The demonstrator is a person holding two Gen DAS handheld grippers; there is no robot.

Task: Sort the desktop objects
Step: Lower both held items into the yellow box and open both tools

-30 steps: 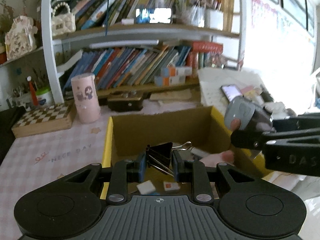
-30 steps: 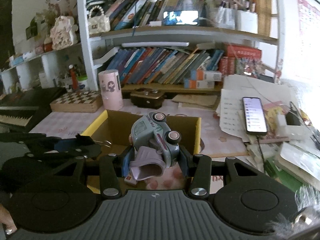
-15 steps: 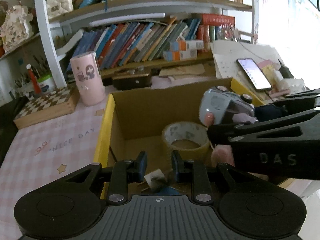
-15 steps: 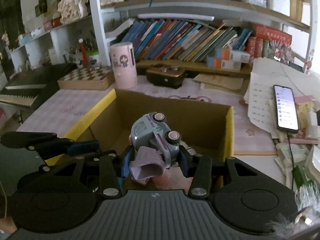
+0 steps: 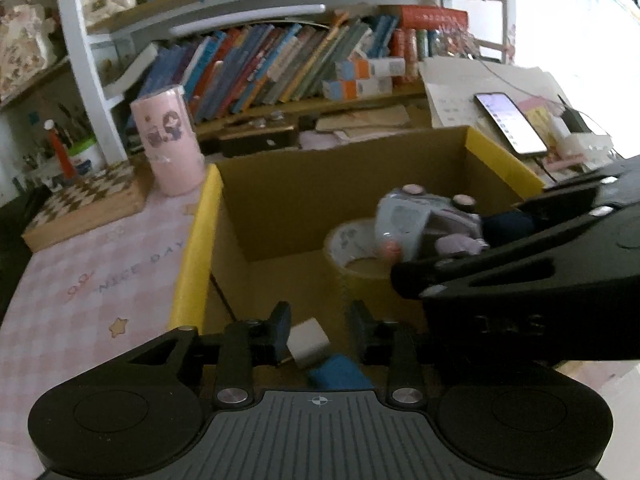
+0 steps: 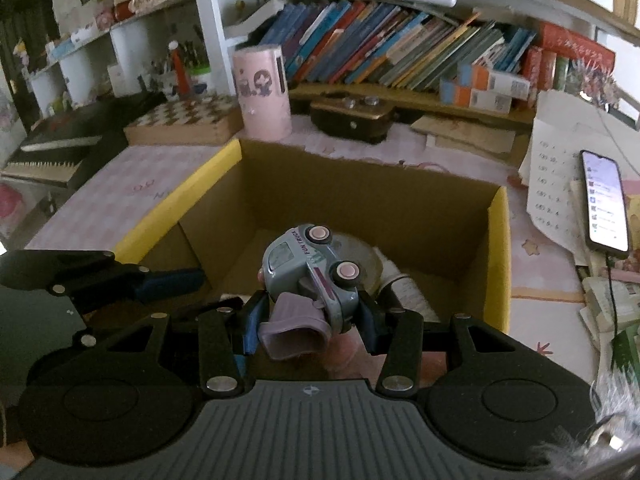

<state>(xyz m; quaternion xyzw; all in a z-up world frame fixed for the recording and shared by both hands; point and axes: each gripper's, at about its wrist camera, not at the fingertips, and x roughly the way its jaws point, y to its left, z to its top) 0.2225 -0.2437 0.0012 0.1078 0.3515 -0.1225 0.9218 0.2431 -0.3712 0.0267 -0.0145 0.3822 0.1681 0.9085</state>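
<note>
The cardboard box [image 6: 360, 200], brown with yellow-edged flaps, is the biggest thing in front of me and sits directly ahead of and below both of my tools on the pink checked desk mat [image 5: 80, 280]. Beyond the box, further along the line my tools point, stand a pink cylinder [image 5: 168, 140], a chequered wooden board [image 5: 88, 204] to its left, and a shelf of slanted books [image 6: 380, 52] behind. A lit phone [image 6: 606, 200] lies on papers off to the right of my right tool.

Inside the box, a roll of tape [image 5: 356, 252] lies flat on the floor just past my right tool's tips, partly hidden behind the toy.

My right gripper [image 6: 308, 316] is clenched on the toy truck [image 6: 308, 264], a grey-blue one with pink wheels and a lilac scoop; its pads press on both flanks, and the truck hangs tilted over the box interior, above the tape roll. In the left view the same truck [image 5: 416, 216] shows up to the right of my left tool, inside the box's walls.

My left gripper [image 5: 316, 332] has just been opening; its jaws stand apart with nothing pinched. Below the gap, on the box floor, I see a small white block [image 5: 308, 342] close to the left finger and a blue thing [image 5: 340, 372], too blurred to name, nearer the tool body.
</note>
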